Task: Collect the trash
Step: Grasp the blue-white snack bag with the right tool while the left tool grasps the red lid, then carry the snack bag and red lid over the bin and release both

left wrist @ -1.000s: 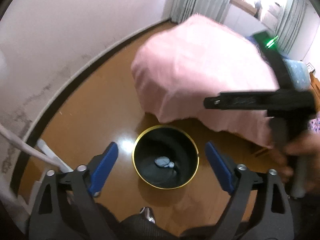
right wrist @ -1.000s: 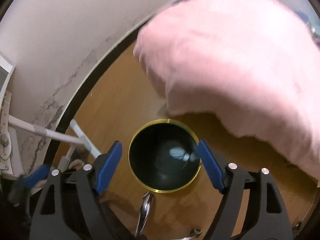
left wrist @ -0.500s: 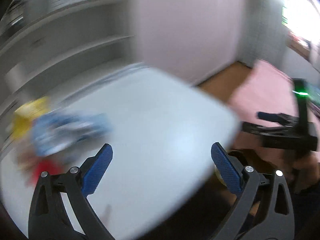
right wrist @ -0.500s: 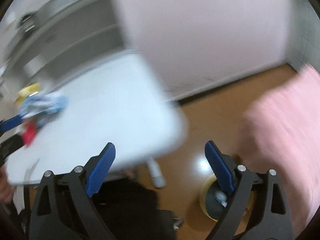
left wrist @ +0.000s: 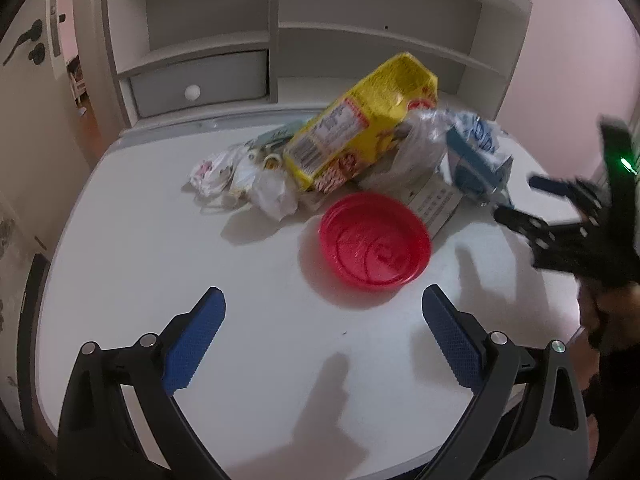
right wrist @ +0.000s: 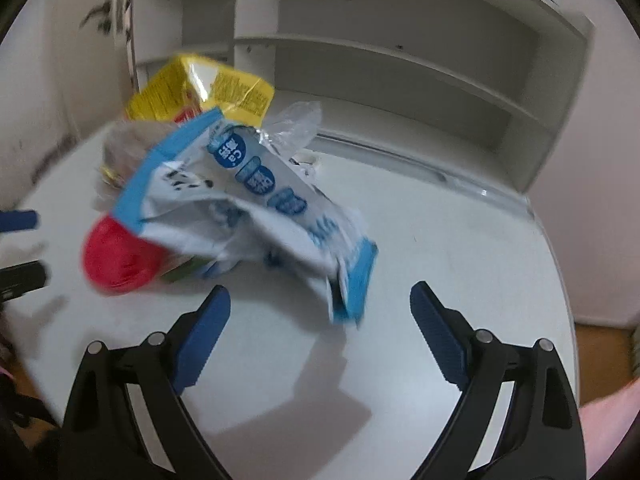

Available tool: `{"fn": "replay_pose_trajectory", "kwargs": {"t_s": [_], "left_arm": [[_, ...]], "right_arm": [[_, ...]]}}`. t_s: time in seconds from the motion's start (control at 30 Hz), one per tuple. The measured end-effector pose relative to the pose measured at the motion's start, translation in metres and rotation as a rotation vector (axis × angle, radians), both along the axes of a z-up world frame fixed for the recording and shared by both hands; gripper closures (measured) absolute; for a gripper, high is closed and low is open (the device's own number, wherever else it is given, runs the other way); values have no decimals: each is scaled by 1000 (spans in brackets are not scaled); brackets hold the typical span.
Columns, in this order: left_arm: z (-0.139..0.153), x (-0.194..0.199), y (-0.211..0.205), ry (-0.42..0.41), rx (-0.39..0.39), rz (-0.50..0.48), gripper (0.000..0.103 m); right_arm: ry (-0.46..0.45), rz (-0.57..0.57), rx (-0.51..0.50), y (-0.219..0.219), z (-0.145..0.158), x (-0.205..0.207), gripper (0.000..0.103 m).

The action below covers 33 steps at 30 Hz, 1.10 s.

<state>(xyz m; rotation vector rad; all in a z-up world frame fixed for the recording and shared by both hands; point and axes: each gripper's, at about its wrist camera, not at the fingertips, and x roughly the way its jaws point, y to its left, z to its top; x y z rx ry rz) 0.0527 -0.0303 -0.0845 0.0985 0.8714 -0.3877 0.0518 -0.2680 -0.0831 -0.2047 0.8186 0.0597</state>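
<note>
Now both tongs stand wide and hold nothing: the left gripper (left wrist: 322,340) at the frame's bottom, the right gripper (right wrist: 320,338) likewise. Mid-frame on the white desk (left wrist: 160,264) lies the trash: red plate (left wrist: 375,241), yellow box (left wrist: 360,124), blue-white carton (right wrist: 256,204).

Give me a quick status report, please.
Both grippers open, empty. Trash pile on desk: red plate, yellow box, blue carton. Nothing blocking.
</note>
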Motion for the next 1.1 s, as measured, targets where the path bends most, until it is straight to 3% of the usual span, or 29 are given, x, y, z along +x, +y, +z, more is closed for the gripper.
{"fn": "replay_pose_trajectory", "kwargs": {"t_s": [0.2, 0.23, 0.27, 0.67, 0.93, 0.97, 1.03, 1.1], "left_arm": [[-15, 11, -5, 7, 44, -32, 7], [-17, 13, -9, 12, 45, -35, 7], [-18, 16, -13, 17, 45, -42, 7], [-33, 32, -48, 24, 109, -44, 7], [-41, 53, -66, 45, 113, -9, 7], [-41, 55, -65, 42, 111, -6, 8], [-38, 53, -62, 26, 96, -5, 21], [-33, 46, -61, 4, 108, -4, 22]], "right_arm": [[-31, 62, -103, 13, -11, 20, 17], [-32, 72, -103, 17, -11, 24, 42], [-31, 76, -103, 18, -10, 24, 59], [-60, -28, 111, -26, 27, -42, 60], [-52, -83, 163, -47, 27, -68, 60], [-52, -92, 168, -50, 27, -71, 60], [-52, -108, 176, -56, 26, -77, 60], [-52, -127, 184, -65, 25, -84, 60]]}}
